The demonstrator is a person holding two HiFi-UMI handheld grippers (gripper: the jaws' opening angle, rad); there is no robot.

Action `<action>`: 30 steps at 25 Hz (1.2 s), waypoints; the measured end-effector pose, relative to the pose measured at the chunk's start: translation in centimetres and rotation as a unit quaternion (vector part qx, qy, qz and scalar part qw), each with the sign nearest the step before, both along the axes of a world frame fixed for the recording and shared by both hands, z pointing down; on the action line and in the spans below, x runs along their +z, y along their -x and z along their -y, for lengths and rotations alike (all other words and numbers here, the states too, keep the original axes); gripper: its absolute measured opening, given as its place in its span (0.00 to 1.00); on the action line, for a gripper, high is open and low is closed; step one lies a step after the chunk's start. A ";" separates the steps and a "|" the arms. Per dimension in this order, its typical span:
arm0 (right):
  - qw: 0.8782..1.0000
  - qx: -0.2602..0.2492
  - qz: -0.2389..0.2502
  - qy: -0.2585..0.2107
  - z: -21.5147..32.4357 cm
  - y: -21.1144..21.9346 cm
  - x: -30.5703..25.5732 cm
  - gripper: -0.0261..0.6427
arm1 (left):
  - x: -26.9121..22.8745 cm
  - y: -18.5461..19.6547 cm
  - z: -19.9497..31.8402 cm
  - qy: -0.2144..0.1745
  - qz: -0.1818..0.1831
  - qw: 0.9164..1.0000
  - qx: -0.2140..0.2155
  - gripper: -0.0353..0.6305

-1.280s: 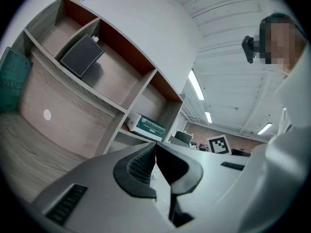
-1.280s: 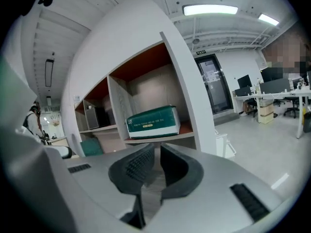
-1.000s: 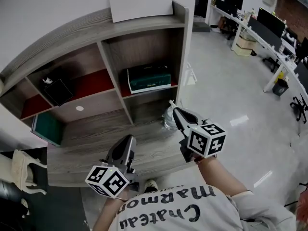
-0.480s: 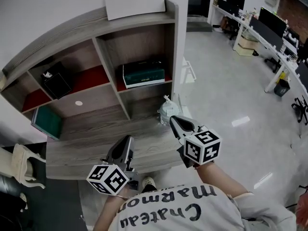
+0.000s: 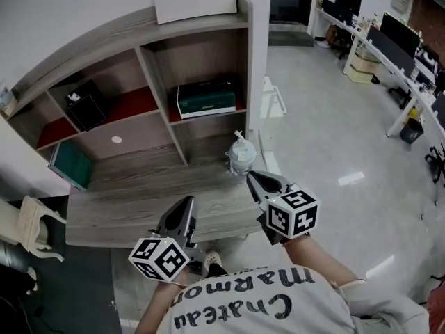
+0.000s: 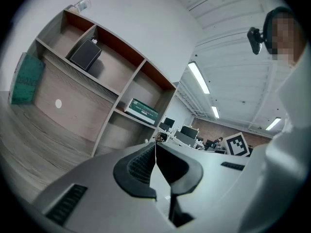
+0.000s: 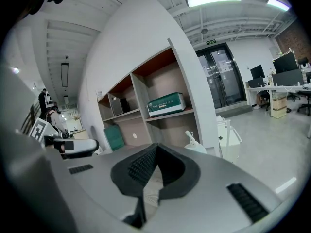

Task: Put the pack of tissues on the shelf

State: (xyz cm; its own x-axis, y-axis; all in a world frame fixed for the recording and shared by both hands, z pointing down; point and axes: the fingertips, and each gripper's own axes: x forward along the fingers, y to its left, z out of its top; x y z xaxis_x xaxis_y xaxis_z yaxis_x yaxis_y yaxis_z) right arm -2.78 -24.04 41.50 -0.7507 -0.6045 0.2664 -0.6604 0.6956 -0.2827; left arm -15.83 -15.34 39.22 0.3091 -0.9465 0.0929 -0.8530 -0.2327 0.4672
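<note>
A green and white pack (image 5: 205,98) lies flat in the right middle compartment of the wooden shelf unit (image 5: 142,72). It also shows in the left gripper view as the pack (image 6: 141,111) and in the right gripper view as the pack (image 7: 166,104). My left gripper (image 5: 186,202) hovers over the front of the shelf's low ledge, its jaws shut and empty (image 6: 155,145). My right gripper (image 5: 251,178) is at the ledge's right end, just in front of a clear bottle, and is shut with nothing in it (image 7: 155,147).
A clear plastic bottle (image 5: 241,155) stands on the ledge (image 5: 132,197) below the pack. A black box (image 5: 85,106) sits in the left compartment, and a teal flat item (image 5: 69,165) leans at the ledge's left end. A white board (image 5: 195,2) lies on top. Office desks (image 5: 389,54) stand at right.
Both grippers have drawn back a little from the shelf and sit lower in view. The bottle now stands farther from the right gripper's tip. Both stay shut.
</note>
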 end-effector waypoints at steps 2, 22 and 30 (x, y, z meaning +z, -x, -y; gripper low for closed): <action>1.000 -0.003 0.000 -0.002 -0.4 -0.4 -0.2 0.06 | 0.1 -0.5 -0.4 0.001 0.001 1.000 0.000 0.08; 0.999 -0.040 0.003 -0.012 -3.8 -2.4 0.1 0.05 | -0.4 -3.4 -4.8 -0.009 0.009 1.000 -0.023 0.08; 0.999 -0.038 0.004 -0.011 -4.7 -3.5 0.4 0.05 | -0.3 -4.5 -5.7 -0.010 0.011 1.000 -0.022 0.08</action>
